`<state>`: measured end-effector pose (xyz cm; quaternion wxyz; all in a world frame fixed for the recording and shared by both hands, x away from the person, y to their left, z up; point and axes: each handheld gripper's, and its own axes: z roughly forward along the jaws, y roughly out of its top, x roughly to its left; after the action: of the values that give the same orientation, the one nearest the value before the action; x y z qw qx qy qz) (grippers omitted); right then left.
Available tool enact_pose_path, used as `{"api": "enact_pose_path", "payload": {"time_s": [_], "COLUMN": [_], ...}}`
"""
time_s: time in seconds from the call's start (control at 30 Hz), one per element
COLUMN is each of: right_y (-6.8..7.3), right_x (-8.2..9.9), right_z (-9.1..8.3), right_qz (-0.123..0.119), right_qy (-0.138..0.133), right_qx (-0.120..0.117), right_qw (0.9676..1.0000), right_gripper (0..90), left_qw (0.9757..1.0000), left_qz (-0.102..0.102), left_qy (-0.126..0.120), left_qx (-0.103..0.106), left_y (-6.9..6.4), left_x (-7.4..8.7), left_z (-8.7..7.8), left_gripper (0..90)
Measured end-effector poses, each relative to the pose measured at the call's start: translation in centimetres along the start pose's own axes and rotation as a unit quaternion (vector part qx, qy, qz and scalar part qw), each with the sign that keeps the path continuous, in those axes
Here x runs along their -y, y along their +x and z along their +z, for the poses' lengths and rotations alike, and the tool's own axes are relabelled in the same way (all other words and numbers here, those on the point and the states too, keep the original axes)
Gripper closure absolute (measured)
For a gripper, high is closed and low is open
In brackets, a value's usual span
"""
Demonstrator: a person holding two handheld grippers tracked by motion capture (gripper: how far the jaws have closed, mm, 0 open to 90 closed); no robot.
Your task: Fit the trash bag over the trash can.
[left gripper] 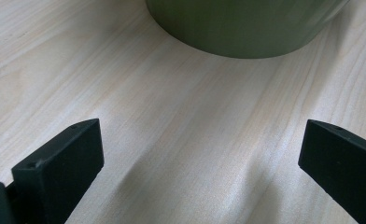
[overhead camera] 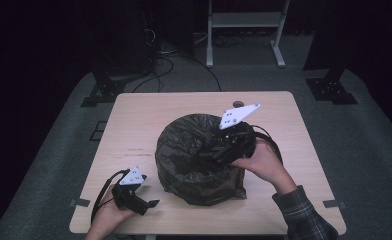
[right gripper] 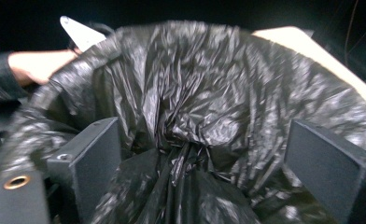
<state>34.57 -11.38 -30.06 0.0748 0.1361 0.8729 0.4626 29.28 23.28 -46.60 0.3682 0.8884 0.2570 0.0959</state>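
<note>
The right gripper hangs with jaws spread wide inside the black bin liner, crumpled plastic between them. The left gripper sits open-jawed on the table, the green bin ahead.

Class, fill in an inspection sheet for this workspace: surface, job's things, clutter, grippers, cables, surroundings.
Surface: pale wooden table, bare around the bin.
Job's things: green bin lined with a black bag, mid-table.
Clutter: nothing seen.
Grippers: left hand-held gripper open, low over the table, apart from the bin; right hand-held gripper open, at the bag's mouth.
Cables: one trails from each gripper; more lie on the floor behind.
Surroundings: dark room, grey floor, white frame.
</note>
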Motion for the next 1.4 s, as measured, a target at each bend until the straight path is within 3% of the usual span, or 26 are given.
{"api": "enact_pose_path", "payload": {"time_s": [0.2,0.3,0.37,0.6,0.67,0.83,1.1,1.23,1.4], "right_y": [0.2,0.5,0.6,0.5,0.5,0.6,0.4,-0.2,-0.9], "right_x": [0.3,0.4,0.3,-0.1,-0.1,-0.3,-3.2,-4.8,-5.9], "right_z": [2.2,3.1,3.2,3.8,3.8,3.2,1.6,2.9,5.7], "right_qz": [-0.006,-0.017,-0.016,-0.003,-0.003,-0.01,-0.008,-0.009,0.003], "right_qy": [0.054,0.089,0.097,0.161,0.161,0.131,0.066,0.061,0.08], "right_qx": [-0.002,-0.001,-0.004,-0.024,-0.024,-0.003,0.002,-0.005,-0.011], "right_qw": [0.9985,0.9959,0.9951,0.9867,0.9867,0.9913,0.9978,0.9981,0.9967], "right_gripper": [10.0,10.1,10.1,10.2,10.1,10.0,10.0,10.0,9.9], "left_qw": [1.0,0.9999,0.9999,0.9995,0.9995,0.9997,0.9996,0.9997,0.9997], "left_qz": [0.001,0.002,0.002,0.01,0.012,0.016,0.022,0.023,0.025], "left_qy": [0.009,0.01,0.01,0.028,0.028,0.02,0.015,0.013,0.005], "left_qx": [0.004,0.004,0.005,0.008,0.006,0.003,0.0,0.0,0.002], "left_y": [-0.1,-0.1,-0.2,-0.3,-0.3,-0.3,-0.4,-0.4,-0.4], "left_x": [0.2,0.1,0.1,0.2,0.2,0.4,0.5,0.5,0.7], "left_z": [0.4,0.5,0.6,1.2,1.4,1.4,1.5,1.6,1.5], "left_gripper": [0.0,0.0,0.0,0.0,0.0,0.0,0.0,0.0,0.0]}}
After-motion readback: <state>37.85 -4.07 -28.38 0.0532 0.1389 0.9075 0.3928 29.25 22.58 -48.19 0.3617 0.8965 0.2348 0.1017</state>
